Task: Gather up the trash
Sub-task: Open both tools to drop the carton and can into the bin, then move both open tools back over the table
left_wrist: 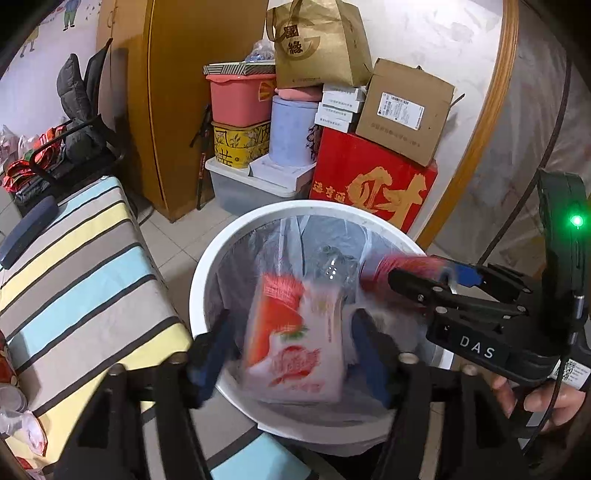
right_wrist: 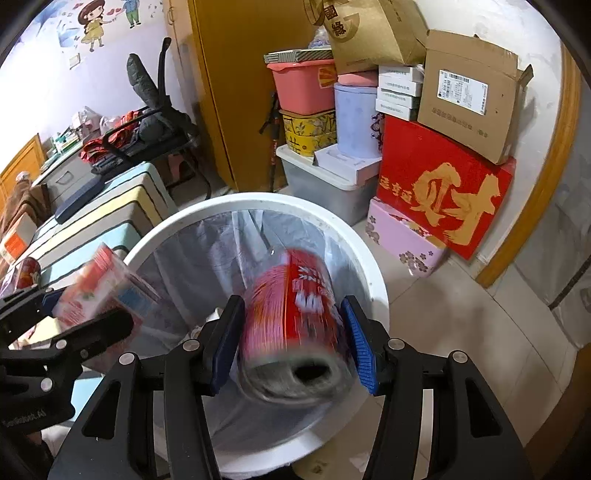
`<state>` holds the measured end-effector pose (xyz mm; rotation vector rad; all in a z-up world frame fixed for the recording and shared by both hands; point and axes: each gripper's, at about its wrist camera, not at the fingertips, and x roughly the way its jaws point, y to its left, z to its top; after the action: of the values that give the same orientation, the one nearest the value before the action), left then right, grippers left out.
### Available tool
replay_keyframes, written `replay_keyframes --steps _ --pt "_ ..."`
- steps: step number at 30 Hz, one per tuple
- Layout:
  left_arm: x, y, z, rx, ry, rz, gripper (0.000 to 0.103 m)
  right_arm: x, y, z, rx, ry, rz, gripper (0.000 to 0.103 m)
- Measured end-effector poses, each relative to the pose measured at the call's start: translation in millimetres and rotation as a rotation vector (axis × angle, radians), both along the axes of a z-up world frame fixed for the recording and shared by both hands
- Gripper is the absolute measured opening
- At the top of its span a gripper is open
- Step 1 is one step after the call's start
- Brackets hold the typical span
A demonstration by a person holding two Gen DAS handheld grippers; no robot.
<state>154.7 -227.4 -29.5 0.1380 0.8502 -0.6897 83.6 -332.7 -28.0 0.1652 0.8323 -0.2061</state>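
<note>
Above the white bin (left_wrist: pixel 207 266), both claws gape: left (left_wrist: pixel 291 347) around a carton (left_wrist: pixel 295 336), right (right_wrist: pixel 291 343) around a can (right_wrist: pixel 291 325).

- Home interior, cluttered storage corner of a room.
- Cartoon wall stickers (right_wrist: pixel 92 26) far left.
- Wooden wardrobe (right_wrist: pixel 236 92) at back.
- Stacked household boxes far right: red gift box (right_wrist: pixel 443 192), cardboard box (right_wrist: pixel 469 96), pink plastic bin (right_wrist: pixel 303 86).
- Striped cloth-covered table (left_wrist: pixel 81 280) on left.
- Lined white trash bin (left_wrist: pixel 207 266) on tile floor (right_wrist: pixel 461 332).
</note>
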Motion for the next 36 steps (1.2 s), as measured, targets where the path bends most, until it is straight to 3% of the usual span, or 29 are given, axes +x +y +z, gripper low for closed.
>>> replay_keyframes --steps 17,36 --pt "-15 25 13 -0.006 -0.033 0.042 0.07 -10 12 16 -0.012 -0.059 -0.003 0.058" --pt "-51 114 36 -0.071 -0.108 0.16 0.07 -36 76 45 -0.051 -0.198 0.091 0.058"
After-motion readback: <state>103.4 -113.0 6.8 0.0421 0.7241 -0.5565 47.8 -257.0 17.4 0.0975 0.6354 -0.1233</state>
